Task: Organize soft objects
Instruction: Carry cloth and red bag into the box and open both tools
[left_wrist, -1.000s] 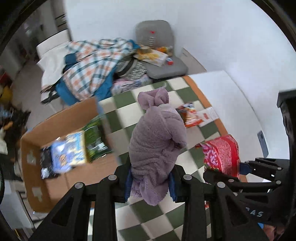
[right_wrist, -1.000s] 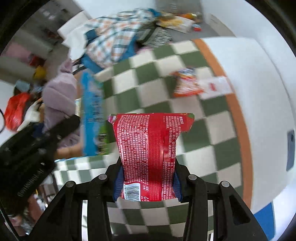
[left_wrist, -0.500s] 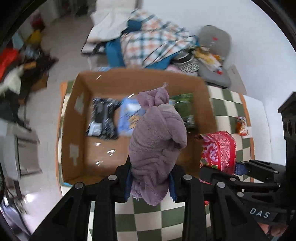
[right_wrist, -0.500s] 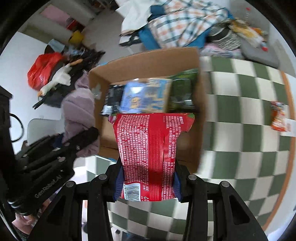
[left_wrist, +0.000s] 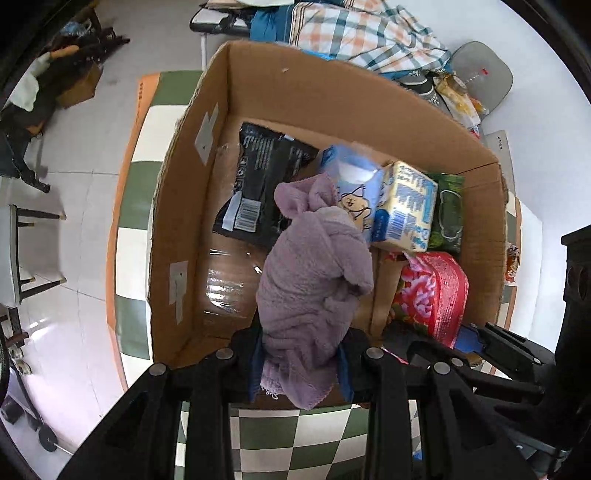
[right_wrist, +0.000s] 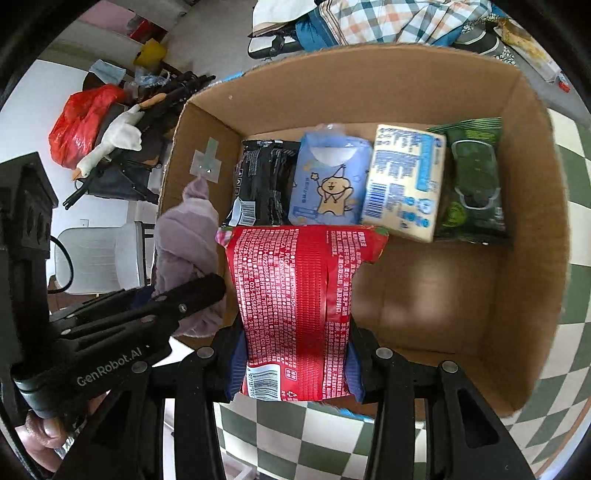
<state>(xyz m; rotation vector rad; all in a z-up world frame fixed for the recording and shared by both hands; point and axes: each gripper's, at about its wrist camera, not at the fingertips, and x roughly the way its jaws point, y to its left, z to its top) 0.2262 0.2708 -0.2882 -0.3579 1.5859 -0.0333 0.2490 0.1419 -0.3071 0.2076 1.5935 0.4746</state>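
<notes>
My left gripper is shut on a rolled purple towel and holds it over the near left part of an open cardboard box. My right gripper is shut on a red tissue pack, held over the box's near middle; the pack also shows in the left wrist view. Along the box's far side lie a black pack, a blue pack, a yellow-blue pack and a green wipes pack. The left gripper with the towel shows left in the right wrist view.
The box stands on a green-and-white checkered mat. A plaid blanket pile and a grey seat cushion lie beyond it. A white chair and a red bag stand at the left on the tiled floor.
Both grippers have moved left from the mat to above the box and closer to it, still holding the towel and the red pack.
</notes>
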